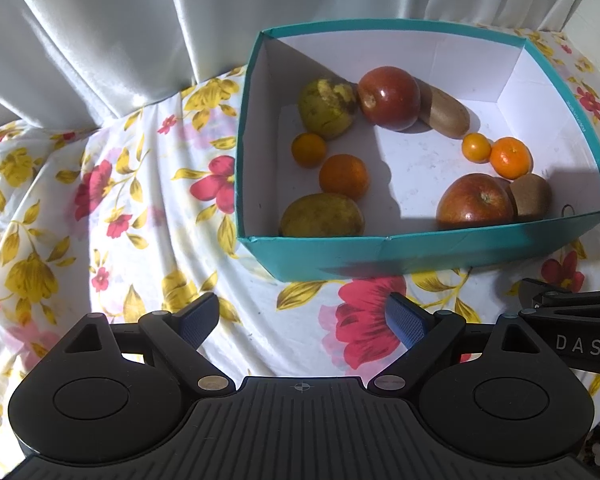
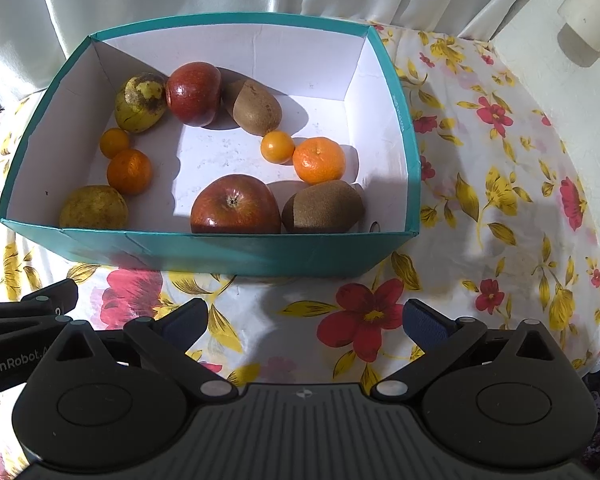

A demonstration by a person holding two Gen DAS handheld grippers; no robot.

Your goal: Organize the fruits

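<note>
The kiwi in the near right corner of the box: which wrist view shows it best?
The right wrist view: the kiwi shows nearly whole beside the front apple. In the left wrist view the kiwi sits half hidden behind that apple.

the left gripper (image 1: 302, 318) is matte black plastic with a ribbed centre plate, two round hubs, silver pivot pins and blue textured pads (image 1: 405, 320). the right gripper (image 2: 306, 322) looks identical; white lettering marks each one's side.
</note>
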